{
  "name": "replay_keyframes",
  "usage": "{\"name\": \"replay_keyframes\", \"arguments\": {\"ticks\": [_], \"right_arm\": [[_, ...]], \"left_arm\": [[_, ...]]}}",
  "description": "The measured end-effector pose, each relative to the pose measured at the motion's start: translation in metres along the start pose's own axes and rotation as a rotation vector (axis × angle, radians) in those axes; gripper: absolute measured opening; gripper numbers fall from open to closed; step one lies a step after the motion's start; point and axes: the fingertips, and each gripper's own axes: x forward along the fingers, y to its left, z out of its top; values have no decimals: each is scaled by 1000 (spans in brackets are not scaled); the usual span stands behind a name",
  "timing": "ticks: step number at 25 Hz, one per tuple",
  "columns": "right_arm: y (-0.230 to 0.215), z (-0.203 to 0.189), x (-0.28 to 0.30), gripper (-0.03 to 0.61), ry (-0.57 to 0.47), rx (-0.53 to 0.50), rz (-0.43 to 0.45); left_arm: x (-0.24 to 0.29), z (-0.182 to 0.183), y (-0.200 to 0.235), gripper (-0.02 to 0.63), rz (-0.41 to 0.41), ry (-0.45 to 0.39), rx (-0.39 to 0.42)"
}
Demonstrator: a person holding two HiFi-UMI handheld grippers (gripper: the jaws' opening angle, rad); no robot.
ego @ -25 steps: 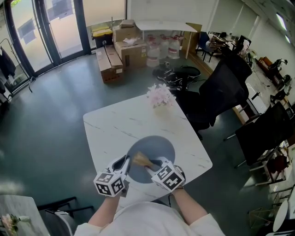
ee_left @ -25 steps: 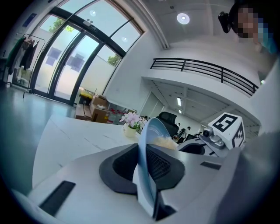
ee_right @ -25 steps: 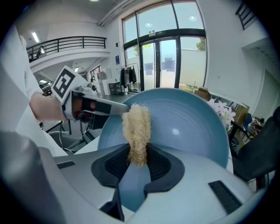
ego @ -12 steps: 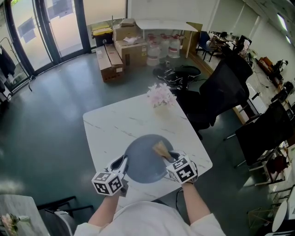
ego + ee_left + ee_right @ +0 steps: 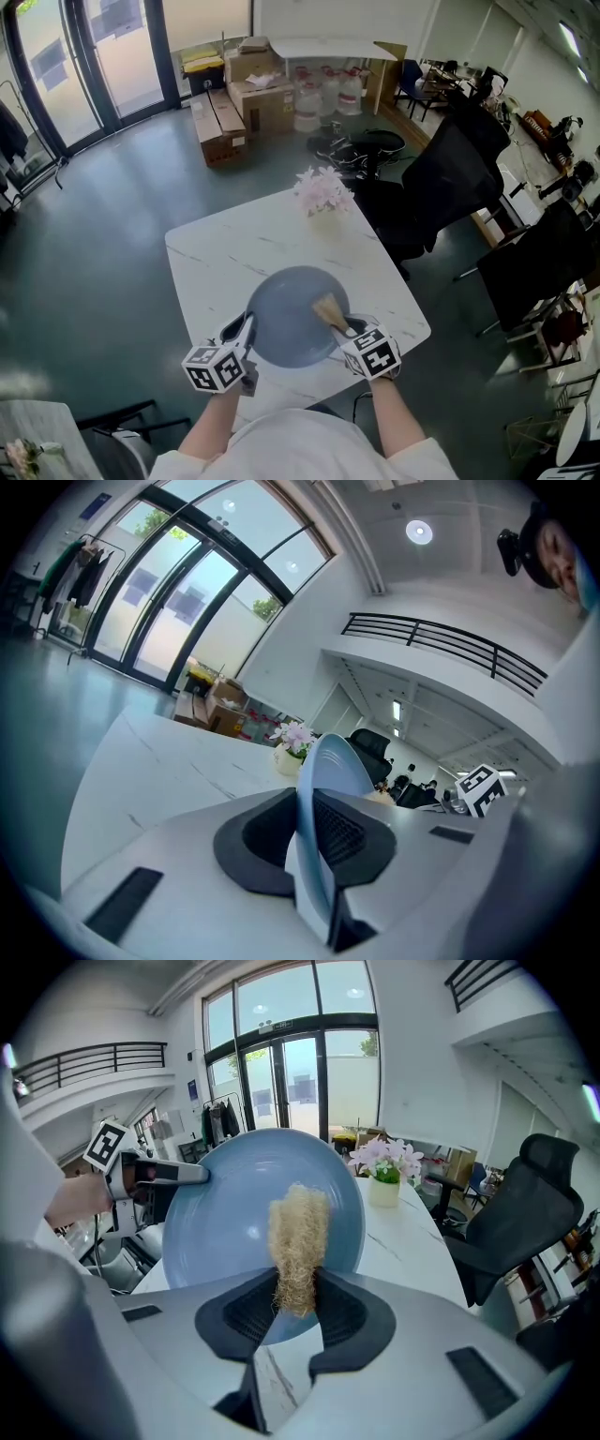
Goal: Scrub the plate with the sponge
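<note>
The white table (image 5: pixel 216 253) fills the middle of the head view, and I work at its near edge, at the lower middle of the frame. The blue plate (image 5: pixel 286 319) is there, gripped at its left rim rather than lying loose. In the left gripper view it runs edge-on between the jaws, which are nearly together and pinch it. I judge that hold is there to steady the plate and turn its face toward the other tool. Whether its far edge rests on the table I cannot tell. The left gripper (image 5: pixel 246 328) sits at the plate's lower left, and the right gripper (image 5: pixel 345 328) at its lower right, angled down onto the dish. The right jaws are clamped on the bottom end of the sponge (image 5: pixel 298 1241), a pale fibrous strip. Most of it sticks out past the tips, so that the fibres and not the jaws meet the plate. It lies against the right half of the plate's face, so scrubbing looks under way. A small pot of flowers (image 5: pixel 323 190) stands at the table's far edge, well apart from the work.
</note>
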Motion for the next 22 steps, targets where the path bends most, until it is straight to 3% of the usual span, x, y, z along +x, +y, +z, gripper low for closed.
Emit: {"name": "replay_keyframes", "arguments": {"ticks": [10, 22], "right_arm": [[1, 3, -10, 118, -67, 30, -3], [0, -20, -3, 118, -32, 80, 12]], "left_arm": [[21, -14, 14, 49, 13, 26, -63], [63, -49, 59, 49, 102, 113, -172]]}}
